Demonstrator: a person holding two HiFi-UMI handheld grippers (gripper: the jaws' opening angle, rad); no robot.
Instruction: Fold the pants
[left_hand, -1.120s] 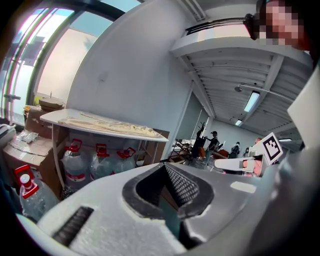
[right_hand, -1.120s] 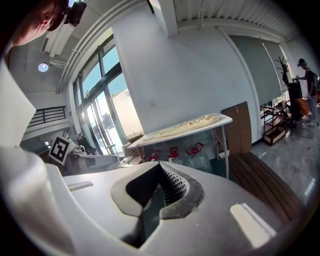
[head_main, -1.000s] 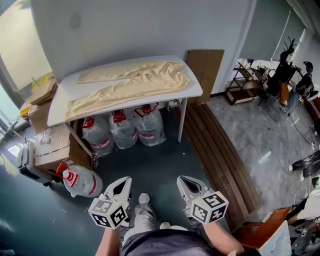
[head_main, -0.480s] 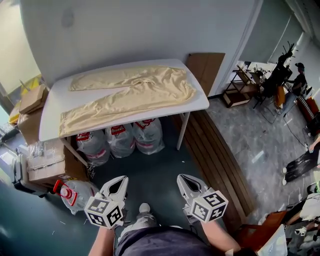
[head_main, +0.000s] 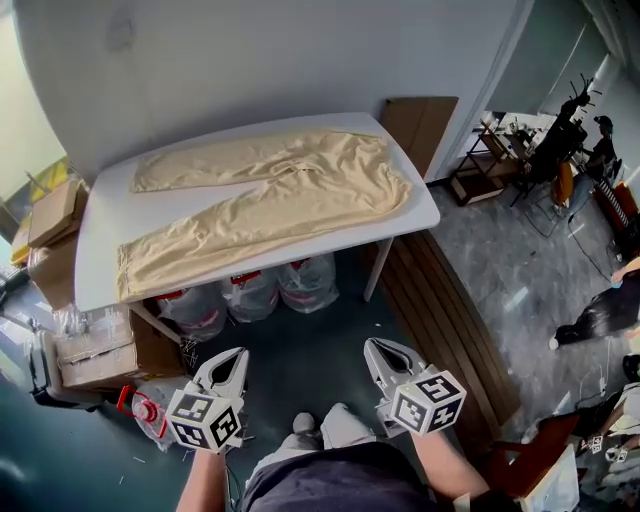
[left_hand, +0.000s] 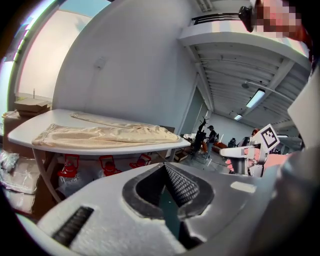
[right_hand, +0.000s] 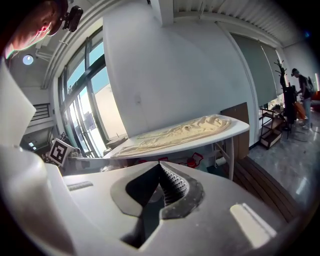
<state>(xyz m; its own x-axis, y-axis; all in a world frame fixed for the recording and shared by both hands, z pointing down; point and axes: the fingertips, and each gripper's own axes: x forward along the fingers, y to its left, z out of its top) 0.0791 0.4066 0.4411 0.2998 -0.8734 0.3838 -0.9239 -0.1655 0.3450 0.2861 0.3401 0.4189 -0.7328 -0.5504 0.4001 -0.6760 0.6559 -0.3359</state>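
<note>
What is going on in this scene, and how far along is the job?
A person stands a little way from a white table, holding the left gripper and the right gripper low in front of them. Both are shut and empty. Cream pants lie spread out flat on the table, not yet folded or touched. Water jugs sit underneath.

Left gripper (head_main: 234, 356): jaws closed tip to tip, nothing between them, pointing forward and slightly down. Right gripper (head_main: 379, 347): jaws likewise closed and empty, same slight downward tilt. Grippers side by side, apart, level with each other. Left marker cube (head_main: 205, 420) and right marker cube (head_main: 427, 401) just behind jaws. Left forearm (head_main: 203, 485) and right forearm (head_main: 445, 468) behind cubes.
</note>
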